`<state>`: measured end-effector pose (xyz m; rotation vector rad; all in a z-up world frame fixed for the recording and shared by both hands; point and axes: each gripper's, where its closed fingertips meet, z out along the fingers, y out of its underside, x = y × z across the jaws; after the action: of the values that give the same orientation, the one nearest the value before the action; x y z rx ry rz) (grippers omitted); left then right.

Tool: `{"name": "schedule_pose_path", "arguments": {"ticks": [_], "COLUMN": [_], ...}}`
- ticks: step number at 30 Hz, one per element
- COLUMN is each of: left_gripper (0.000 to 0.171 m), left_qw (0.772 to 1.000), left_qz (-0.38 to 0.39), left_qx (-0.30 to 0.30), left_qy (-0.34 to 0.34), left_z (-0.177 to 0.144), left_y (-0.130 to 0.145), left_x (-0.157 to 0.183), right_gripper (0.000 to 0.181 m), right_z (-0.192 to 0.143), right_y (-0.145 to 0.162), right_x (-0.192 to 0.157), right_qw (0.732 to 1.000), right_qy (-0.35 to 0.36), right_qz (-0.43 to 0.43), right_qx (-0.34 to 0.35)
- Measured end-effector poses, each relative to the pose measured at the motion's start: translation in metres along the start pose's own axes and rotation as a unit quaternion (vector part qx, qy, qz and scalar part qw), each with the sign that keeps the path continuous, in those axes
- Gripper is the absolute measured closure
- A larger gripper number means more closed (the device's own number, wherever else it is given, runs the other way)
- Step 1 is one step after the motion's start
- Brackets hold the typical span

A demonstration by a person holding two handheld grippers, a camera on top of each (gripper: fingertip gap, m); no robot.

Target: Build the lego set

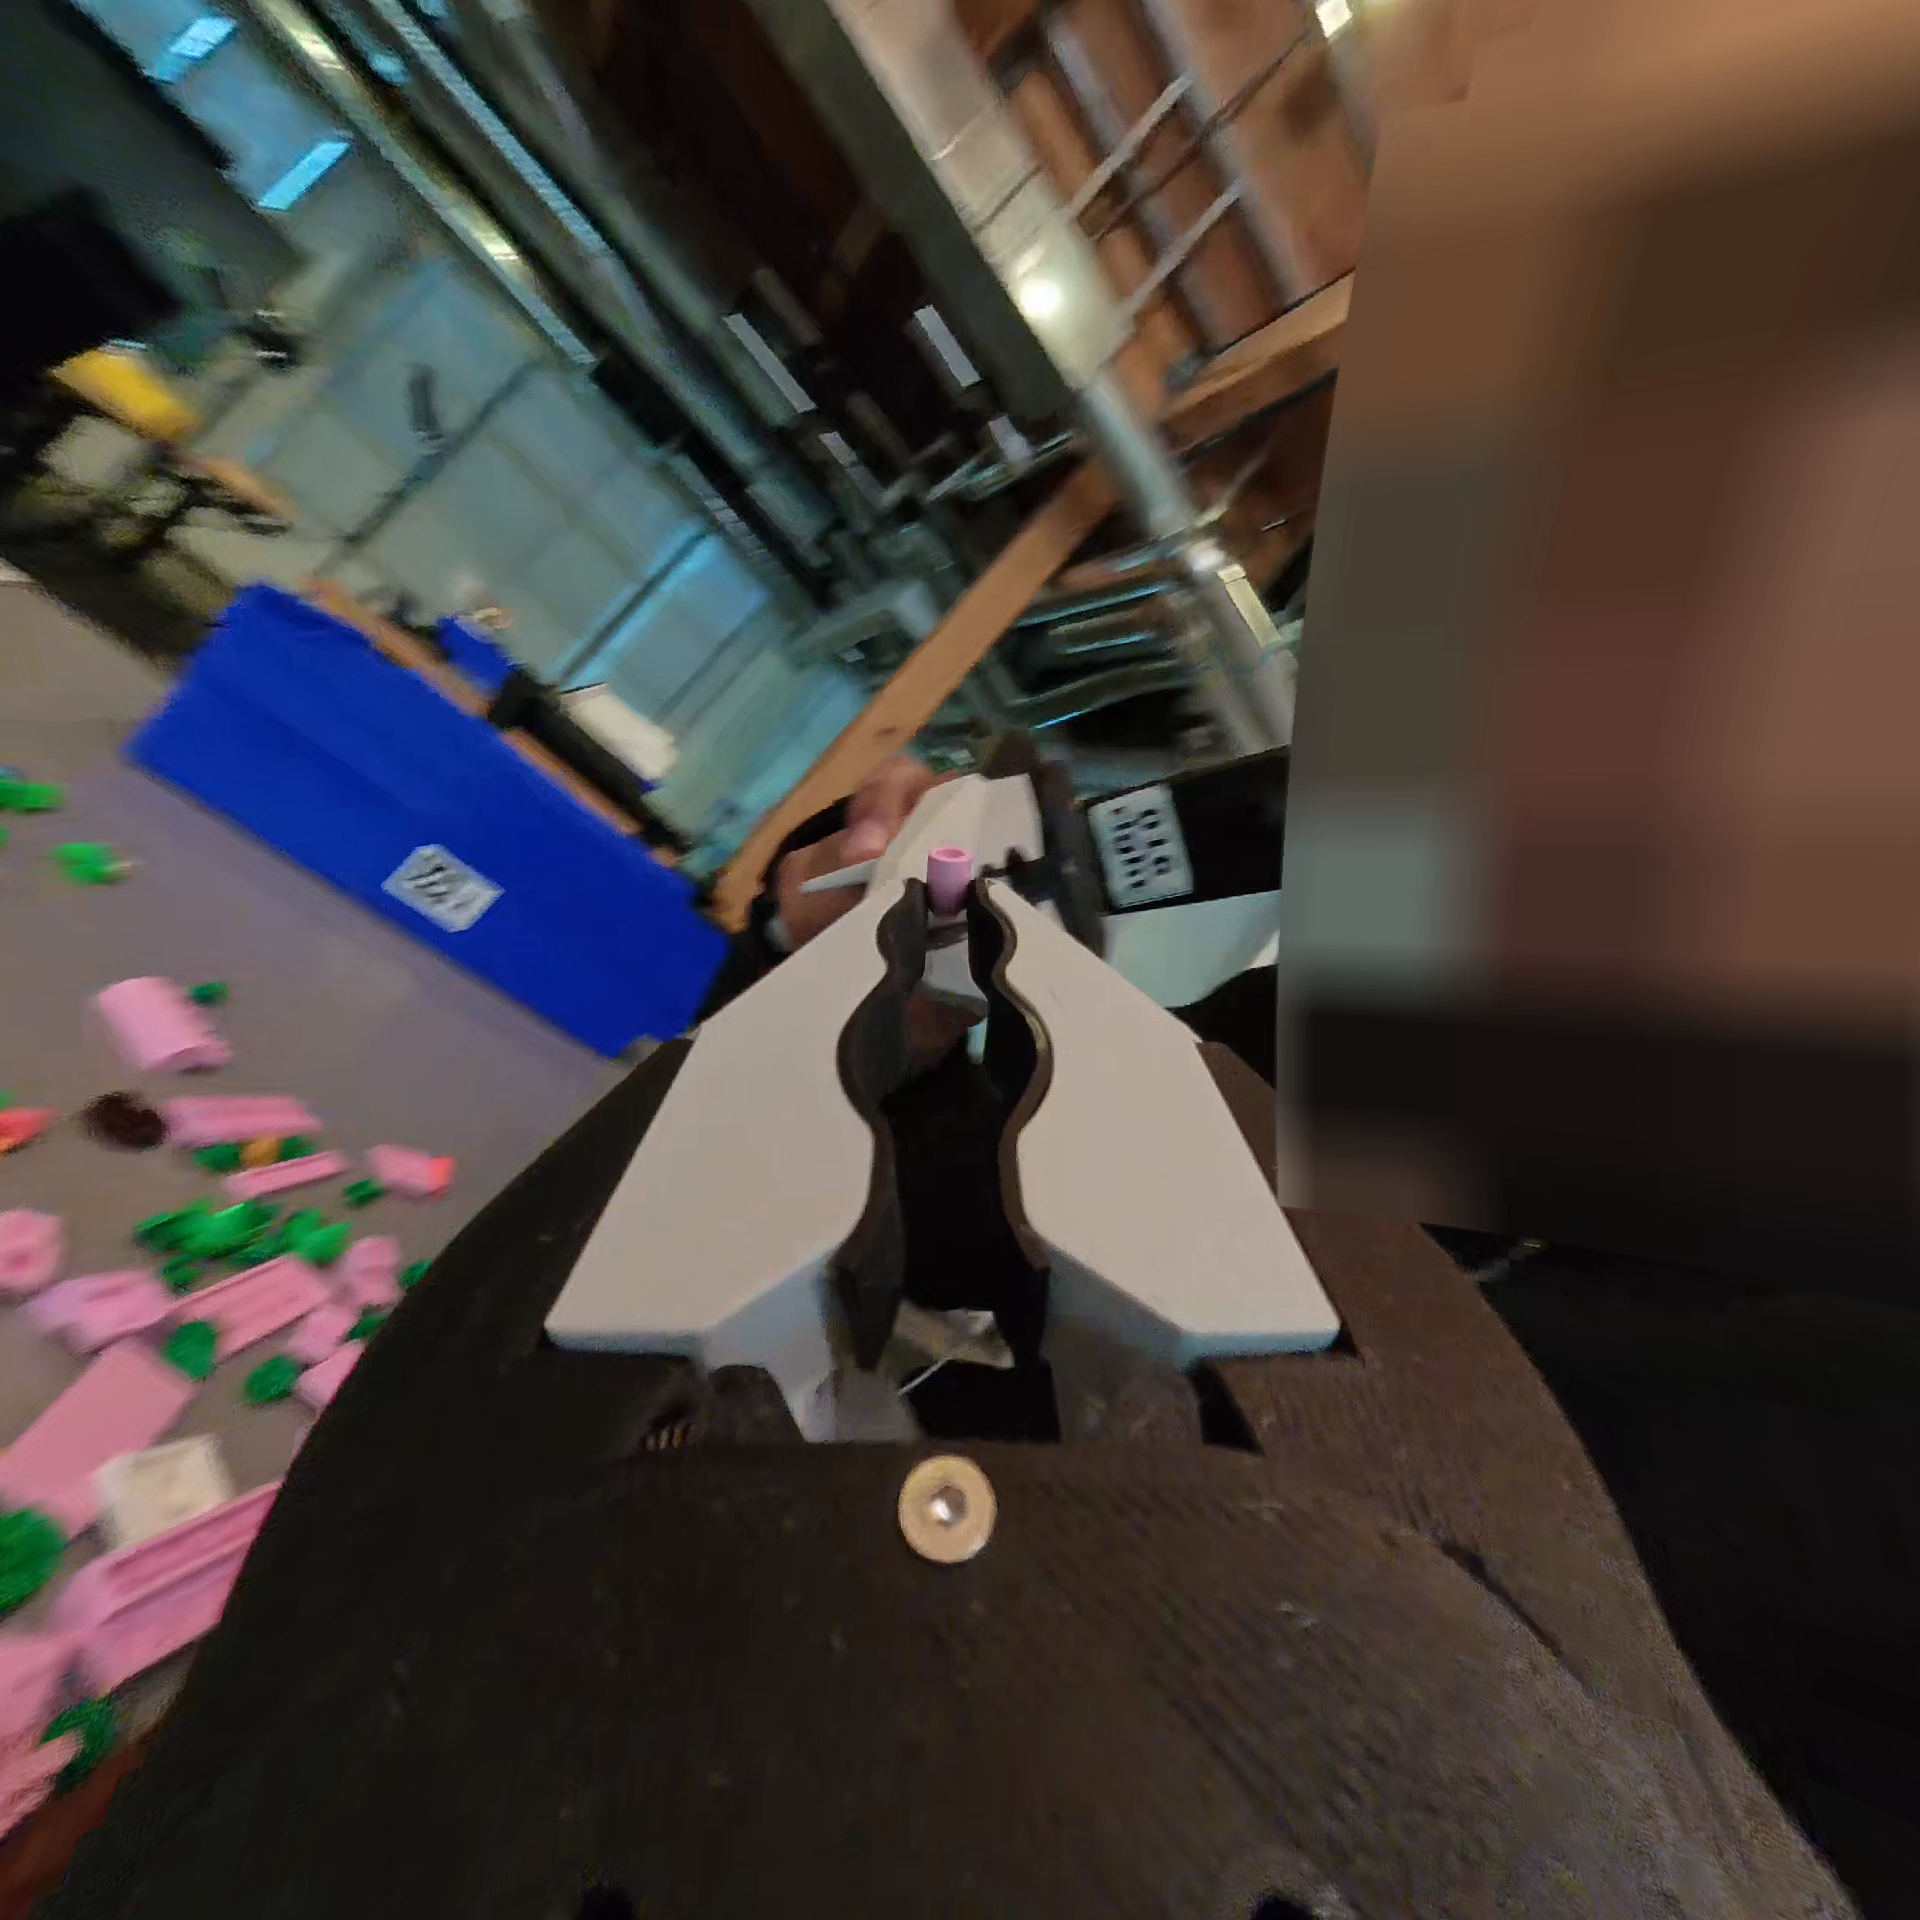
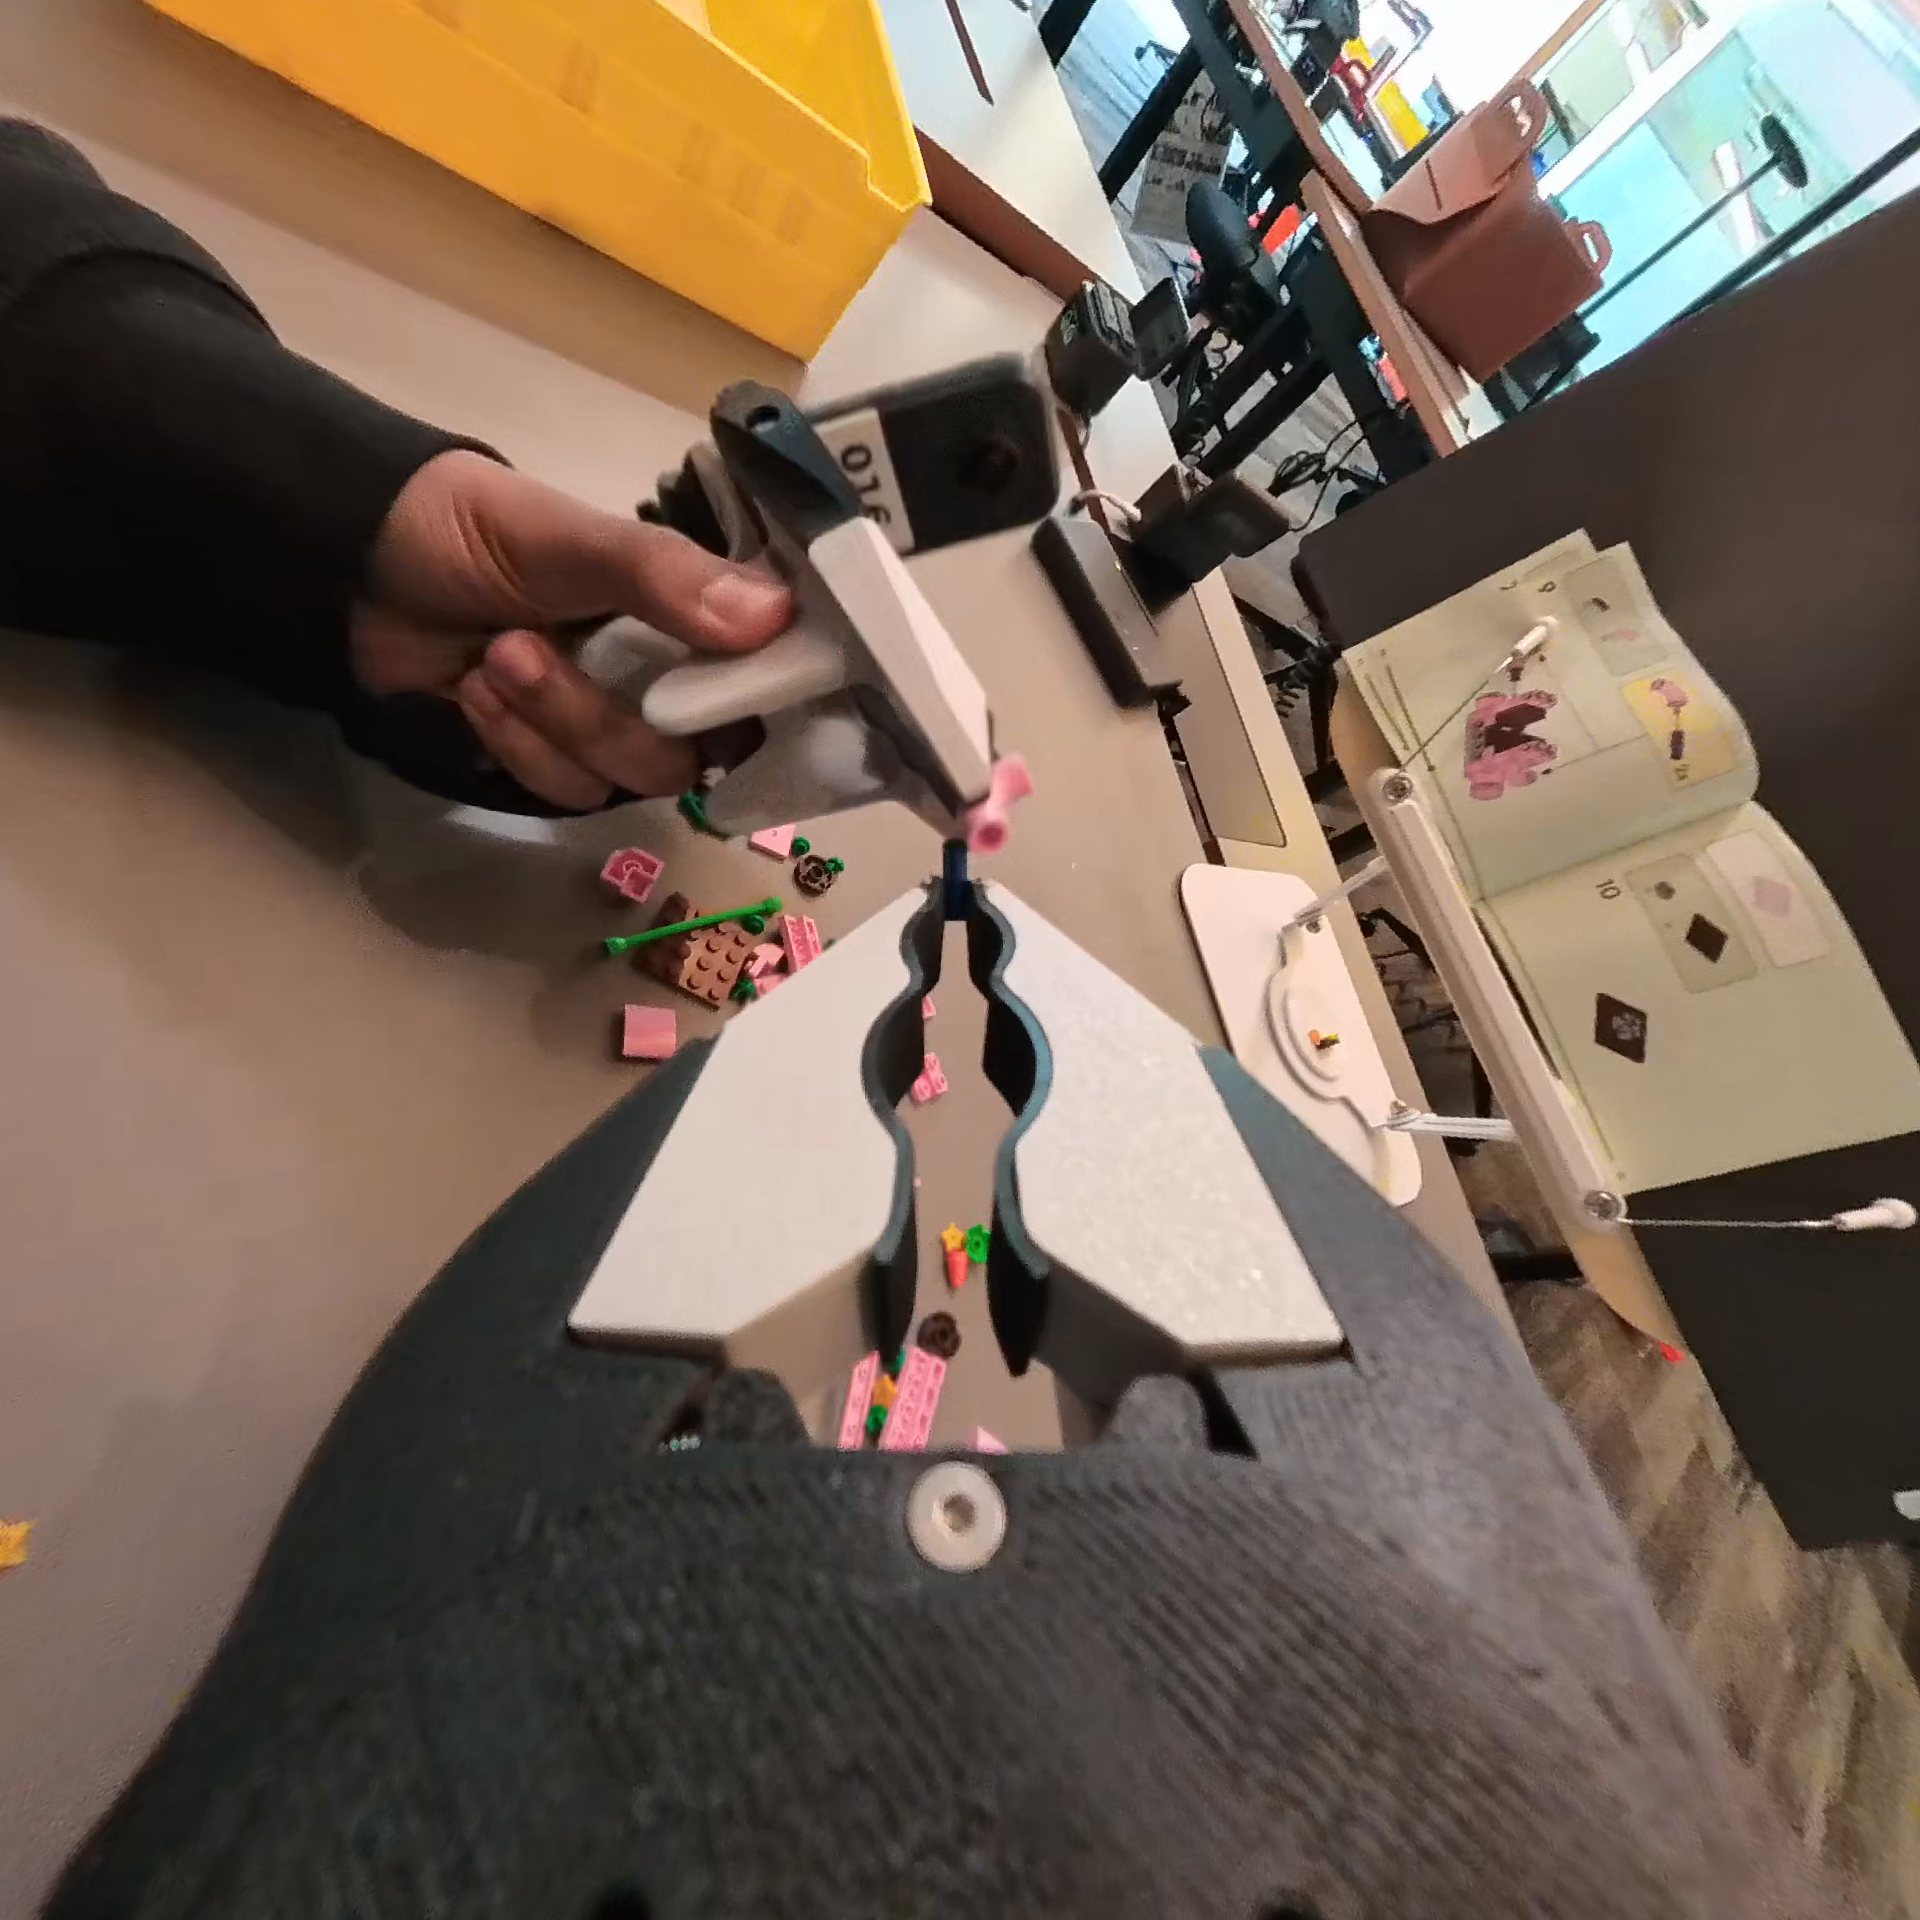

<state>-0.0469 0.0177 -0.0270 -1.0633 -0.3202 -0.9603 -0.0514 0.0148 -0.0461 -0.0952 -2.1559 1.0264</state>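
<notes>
My left gripper (image 1: pixel 948 899) is shut on a small pink round piece (image 1: pixel 949 871), held up in the air. In the right wrist view the same left gripper (image 2: pixel 971 816) shows with the pink piece (image 2: pixel 995 810) sticking out of its tip. My right gripper (image 2: pixel 956 902) is shut on a thin dark blue pin (image 2: pixel 955 878) that points up at the pink piece, just below it. The two pieces are very close; I cannot tell if they touch. The right gripper (image 1: pixel 966 821) shows blurred behind the left one.
Loose pink, green and brown bricks (image 2: pixel 707 951) lie on the grey table (image 2: pixel 260 1039); more are at the left (image 1: pixel 208 1299). A yellow bin (image 2: pixel 623 135) stands far back, a blue bin (image 1: pixel 416 831) to the left. An open instruction booklet (image 2: pixel 1621 894) stands on a holder at the right. Both grippers' tips are close together, under 4 cm apart.
</notes>
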Motion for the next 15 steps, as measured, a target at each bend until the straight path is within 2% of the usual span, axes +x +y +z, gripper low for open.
{"name": "schedule_pose_path", "arguments": {"ticks": [2, 12, 15], "left_gripper": [0.167, 0.167, 0.168], "left_qw": [0.999, 0.987, 0.99], "left_qz": [0.024, 0.092, 0.081], "left_qx": [-0.012, -0.04, -0.03], "left_qy": [-0.041, -0.125, -0.11], "left_z": [0.0, 0.001, 0.001], "left_y": [0.002, 0.007, 0.005], "left_x": [-0.007, -0.017, -0.016], "right_gripper": [0.179, 0.179, 0.179], "right_z": [-0.001, -0.008, -0.013], "right_y": [0.003, 0.005, 0.004], "right_x": [0.0, -0.003, -0.001], "right_qw": [1.0, 0.998, 0.996], "right_qy": [0.0, -0.019, -0.018], "right_qz": [0.003, 0.063, 0.087], "right_qx": [-0.008, 0.019, 0.025]}}
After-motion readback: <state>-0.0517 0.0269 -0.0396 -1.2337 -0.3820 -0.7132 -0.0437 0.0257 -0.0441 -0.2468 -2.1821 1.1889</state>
